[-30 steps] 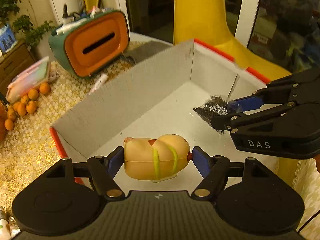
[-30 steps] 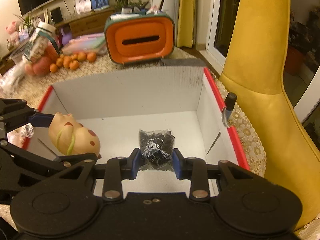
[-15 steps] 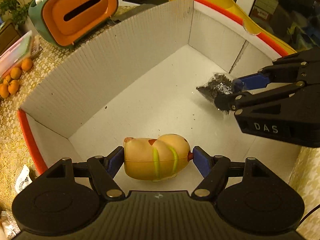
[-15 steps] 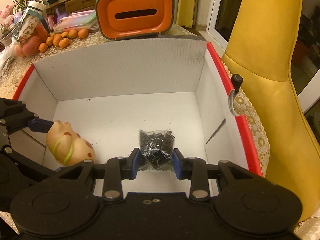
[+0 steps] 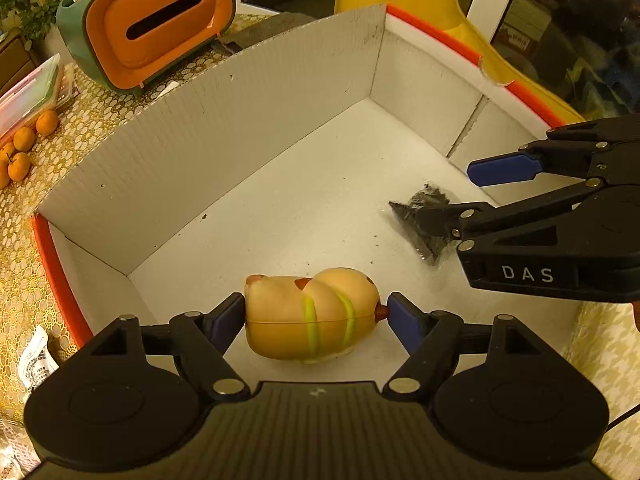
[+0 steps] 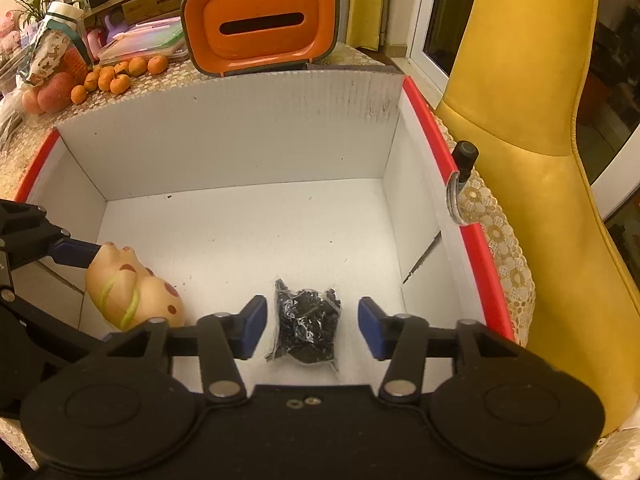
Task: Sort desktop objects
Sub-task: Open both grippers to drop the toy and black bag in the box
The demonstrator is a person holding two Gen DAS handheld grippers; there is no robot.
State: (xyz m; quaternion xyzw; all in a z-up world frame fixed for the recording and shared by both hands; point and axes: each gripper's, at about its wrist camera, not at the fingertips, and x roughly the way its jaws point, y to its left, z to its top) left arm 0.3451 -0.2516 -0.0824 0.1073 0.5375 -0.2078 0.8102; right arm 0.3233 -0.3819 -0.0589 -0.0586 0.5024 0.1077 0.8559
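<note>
Only the right wrist view shows the black-capped bottle (image 6: 464,160) outside the box (image 6: 424,120) wall; only the left shows a paper scrap (image 5: 36,364) on the surface. Behind the box stands an orange case (image 6: 260,28), with tangerines (image 6: 116,76) beside it. The left gripper (image 5: 316,322) holds the toy (image 5: 312,316) — fingers opening, pads at both ends, its long axis spanning them. The right gripper (image 6: 312,326) is opening, fingers clear of the black packet (image 6: 306,322) lying between them on the box floor.

Toy (image 5: 312,320) and bag (image 6: 306,324) in box (image 5: 240,128), toy left of bag, tissue holder (image 6: 260,28) behind box
</note>
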